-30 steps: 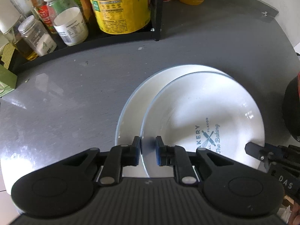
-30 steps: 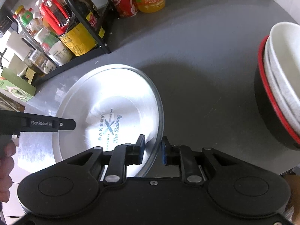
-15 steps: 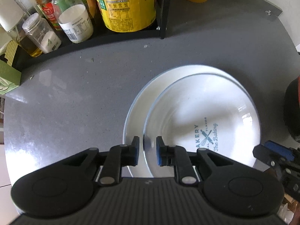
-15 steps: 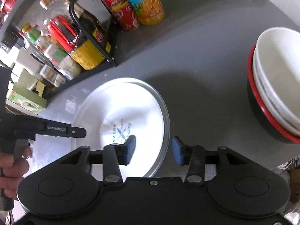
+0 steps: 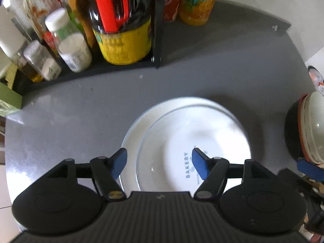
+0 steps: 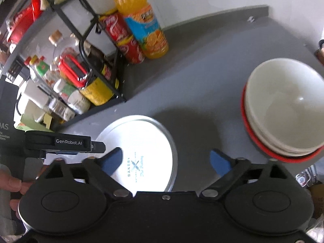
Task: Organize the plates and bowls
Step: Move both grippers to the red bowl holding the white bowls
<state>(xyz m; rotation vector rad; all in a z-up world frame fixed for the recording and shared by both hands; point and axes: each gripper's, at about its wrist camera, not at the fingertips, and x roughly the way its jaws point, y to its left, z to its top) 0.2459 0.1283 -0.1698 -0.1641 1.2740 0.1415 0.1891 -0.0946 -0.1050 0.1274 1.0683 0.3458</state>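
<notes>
Two white plates lie stacked on the grey counter [image 5: 60, 121]. The top plate [image 5: 212, 137] carries a blue "BAKERY" print, and the lower plate [image 5: 131, 133] shows as a crescent at its left. My left gripper [image 5: 159, 156] hangs above the top plate's near rim, its jaws opening, with nothing pressed between the pads. My right gripper [image 6: 166, 156] hovers over the right edge of the plates [image 6: 145, 141], jaws opening wide and empty. A stack of white bowls [image 6: 283, 105] sits in a red-rimmed black bowl at the right.
A black wire rack [image 6: 101, 64] with sauce bottles and jars stands at the back left. An orange juice bottle [image 6: 143, 28] and red cans [image 6: 123, 38] stand beside it. A person's hand [image 6: 12, 182] holds the left gripper's housing [image 6: 60, 141].
Both grippers were shut on the top plate's rim. They have let go, opened wide and risen, and the top plate now rests on the lower one.
</notes>
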